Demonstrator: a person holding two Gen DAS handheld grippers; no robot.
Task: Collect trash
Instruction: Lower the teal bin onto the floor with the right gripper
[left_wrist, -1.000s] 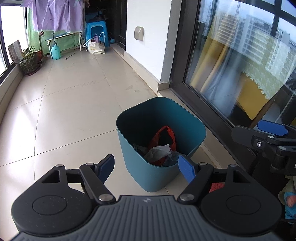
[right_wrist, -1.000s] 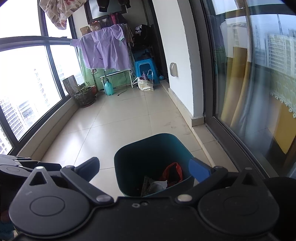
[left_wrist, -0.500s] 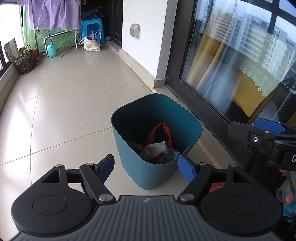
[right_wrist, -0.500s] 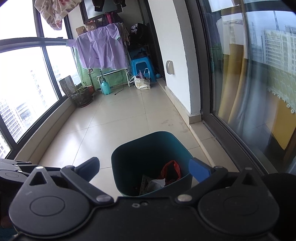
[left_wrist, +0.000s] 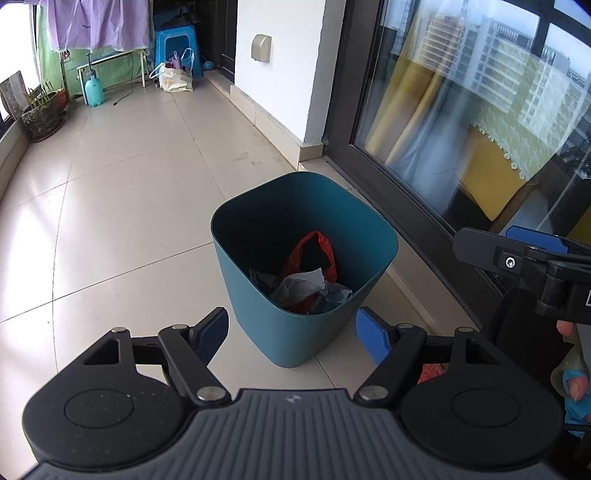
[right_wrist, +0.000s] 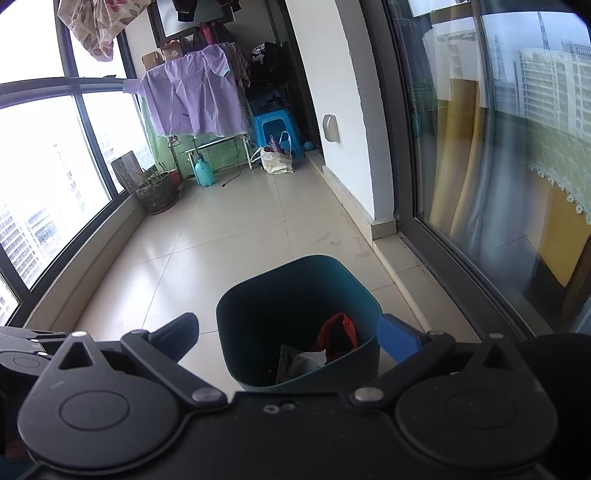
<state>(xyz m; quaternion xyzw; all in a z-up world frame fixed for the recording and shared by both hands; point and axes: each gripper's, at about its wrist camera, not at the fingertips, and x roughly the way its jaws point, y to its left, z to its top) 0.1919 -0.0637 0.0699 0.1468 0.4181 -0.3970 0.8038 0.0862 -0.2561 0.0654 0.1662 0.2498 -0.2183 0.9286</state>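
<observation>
A teal trash bin (left_wrist: 258, 325) stands on the tiled floor and also shows in the right wrist view (right_wrist: 258, 325). Inside lie a red plastic bag (left_wrist: 321, 254), white crumpled paper (left_wrist: 301, 284) and other scraps. My left gripper (left_wrist: 291, 334) is open and empty, above and in front of the bin's near side. My right gripper (right_wrist: 290, 332) is open and empty, above the bin's near rim; it shows at the right edge of the left wrist view (left_wrist: 517, 254).
A glass sliding door (left_wrist: 461, 110) runs along the right. A white wall corner (left_wrist: 280, 74) stands behind the bin. At the far end are a blue stool (left_wrist: 177, 48), a shopping bag (left_wrist: 173, 79), a spray bottle (left_wrist: 92, 90), a potted plant (left_wrist: 42, 114) and hanging laundry (right_wrist: 192, 99).
Both grippers have pulled back and risen a little from the bin, so it looks smaller and farther. Both stay open and empty.
</observation>
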